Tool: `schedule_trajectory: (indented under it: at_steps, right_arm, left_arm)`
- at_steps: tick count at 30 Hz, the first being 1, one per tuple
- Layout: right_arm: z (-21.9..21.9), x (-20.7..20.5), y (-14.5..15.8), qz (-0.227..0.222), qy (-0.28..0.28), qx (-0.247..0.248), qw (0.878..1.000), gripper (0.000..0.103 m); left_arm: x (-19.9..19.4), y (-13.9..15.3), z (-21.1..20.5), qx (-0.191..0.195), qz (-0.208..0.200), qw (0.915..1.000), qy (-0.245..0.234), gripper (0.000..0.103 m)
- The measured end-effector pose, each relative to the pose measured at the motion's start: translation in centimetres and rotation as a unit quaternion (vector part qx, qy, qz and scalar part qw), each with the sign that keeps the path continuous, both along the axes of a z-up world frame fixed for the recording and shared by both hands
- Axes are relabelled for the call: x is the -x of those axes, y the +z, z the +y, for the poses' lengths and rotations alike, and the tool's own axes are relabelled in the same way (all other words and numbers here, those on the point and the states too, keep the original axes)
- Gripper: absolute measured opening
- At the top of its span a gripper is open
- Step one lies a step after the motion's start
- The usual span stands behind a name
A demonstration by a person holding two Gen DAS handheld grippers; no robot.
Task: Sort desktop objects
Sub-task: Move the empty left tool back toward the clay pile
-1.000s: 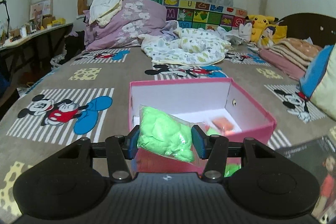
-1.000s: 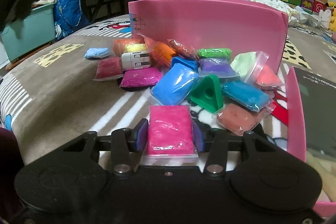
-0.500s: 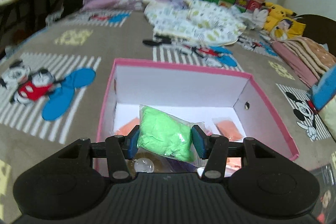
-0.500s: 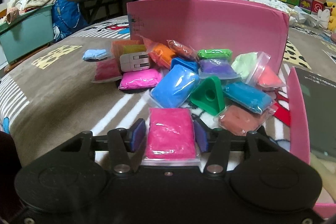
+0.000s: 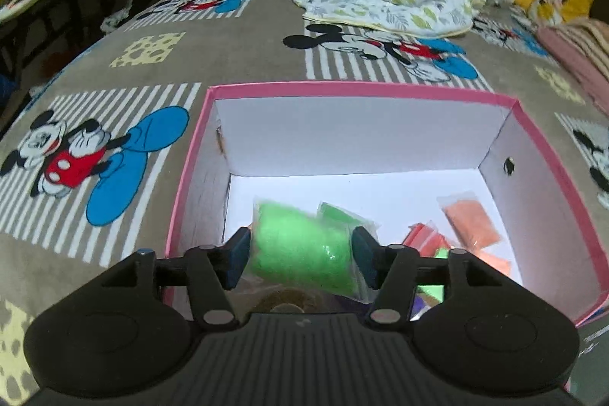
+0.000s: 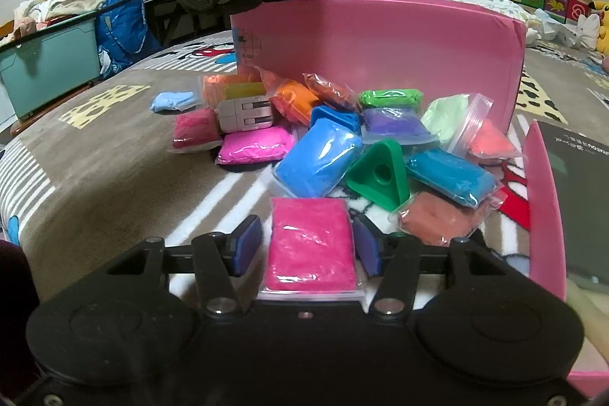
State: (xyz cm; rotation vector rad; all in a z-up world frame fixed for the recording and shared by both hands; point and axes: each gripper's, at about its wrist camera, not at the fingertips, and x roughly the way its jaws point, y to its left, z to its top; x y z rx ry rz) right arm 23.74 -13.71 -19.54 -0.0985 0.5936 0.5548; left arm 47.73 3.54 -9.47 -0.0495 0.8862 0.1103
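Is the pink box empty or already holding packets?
Holding some: an orange packet and red ones lie inside the pink box.
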Motion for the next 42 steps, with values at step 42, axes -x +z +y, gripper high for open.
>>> schedule_trajectory:
  at_steps: [42]
  right_arm:
    - [-4.4, 3.6, 1.4, -0.014, -0.02, -0.066, 0.998, 0.043]
  left_arm:
    - [30.3, -5.9, -0.3, 0.076, -0.172, 0.9819, -0.02, 0.067]
